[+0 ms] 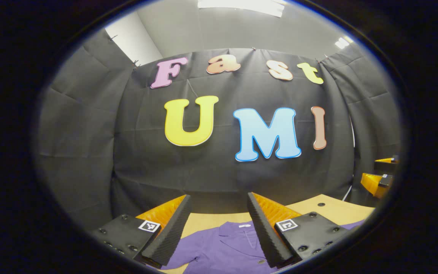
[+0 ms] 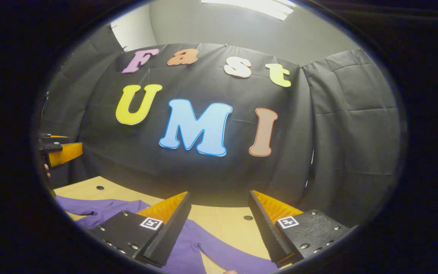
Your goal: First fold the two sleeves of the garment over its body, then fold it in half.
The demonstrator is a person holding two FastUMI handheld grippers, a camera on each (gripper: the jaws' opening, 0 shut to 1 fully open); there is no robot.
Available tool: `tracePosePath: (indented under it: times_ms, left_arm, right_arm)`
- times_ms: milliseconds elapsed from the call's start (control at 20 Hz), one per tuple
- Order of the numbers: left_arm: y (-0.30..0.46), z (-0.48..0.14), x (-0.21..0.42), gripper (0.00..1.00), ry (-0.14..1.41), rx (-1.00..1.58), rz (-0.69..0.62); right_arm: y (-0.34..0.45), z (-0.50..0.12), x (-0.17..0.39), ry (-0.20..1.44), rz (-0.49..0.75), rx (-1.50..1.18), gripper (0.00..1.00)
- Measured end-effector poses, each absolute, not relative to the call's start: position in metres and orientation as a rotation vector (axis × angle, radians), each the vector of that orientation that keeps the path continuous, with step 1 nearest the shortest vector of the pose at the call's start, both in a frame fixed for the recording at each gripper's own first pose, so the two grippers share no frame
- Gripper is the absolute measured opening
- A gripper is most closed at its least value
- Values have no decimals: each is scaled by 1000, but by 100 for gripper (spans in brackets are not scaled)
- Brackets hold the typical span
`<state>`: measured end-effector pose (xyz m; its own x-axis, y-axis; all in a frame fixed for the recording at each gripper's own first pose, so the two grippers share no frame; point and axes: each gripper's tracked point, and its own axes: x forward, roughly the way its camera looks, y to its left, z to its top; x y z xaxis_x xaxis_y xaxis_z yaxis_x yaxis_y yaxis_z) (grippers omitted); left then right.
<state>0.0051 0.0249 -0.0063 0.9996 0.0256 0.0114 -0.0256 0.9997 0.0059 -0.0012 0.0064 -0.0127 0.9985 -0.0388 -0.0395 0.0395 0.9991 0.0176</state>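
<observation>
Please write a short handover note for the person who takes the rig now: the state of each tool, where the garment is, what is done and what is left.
Left tool: open, holds nothing, above the collar area of the purple shirt.
Right tool: open, holds nothing, above a sleeve that lies spread out on the wooden table.
The shirt lies flat on the table, collar toward the booth wall.
Done: nothing visible; that sleeve is not folded.
Left: fold both sleeves over the body, then fold the shirt in half.
</observation>
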Motion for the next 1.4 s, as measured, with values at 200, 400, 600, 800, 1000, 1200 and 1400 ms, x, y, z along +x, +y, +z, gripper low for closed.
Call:
tracePosePath:
  times_ms: [200, 400, 600, 800, 1000, 1200, 1400]
  left_arm:
    - [25, -8, 1, 95, -7, 23, 24]
    - [23, -9, -3, 94, -3, 28, 22]
    - [24, -11, -5, 95, 0, 24, 30]
    - [24, -12, -7, 96, 3, 26, 40]
    - [21, -16, -9, 95, 9, 30, 45]
    - [18, -19, -9, 95, 16, 38, 47]
    - [18, -21, -12, 95, 23, 42, 55]
  right_arm:
    - [5, -29, -5, 83, -45, 43, 93]
    - [-11, -54, -11, 149, -87, 80, 94]
    - [-41, -84, -19, 214, -166, 81, 94]
    - [-69, -120, -29, 294, -234, 118, 94]
    - [-96, -154, -39, 366, -307, 158, 94]
    - [-119, -199, -53, 480, -377, 181, 94]
    - [-130, -256, -70, 632, -436, 269, 94]
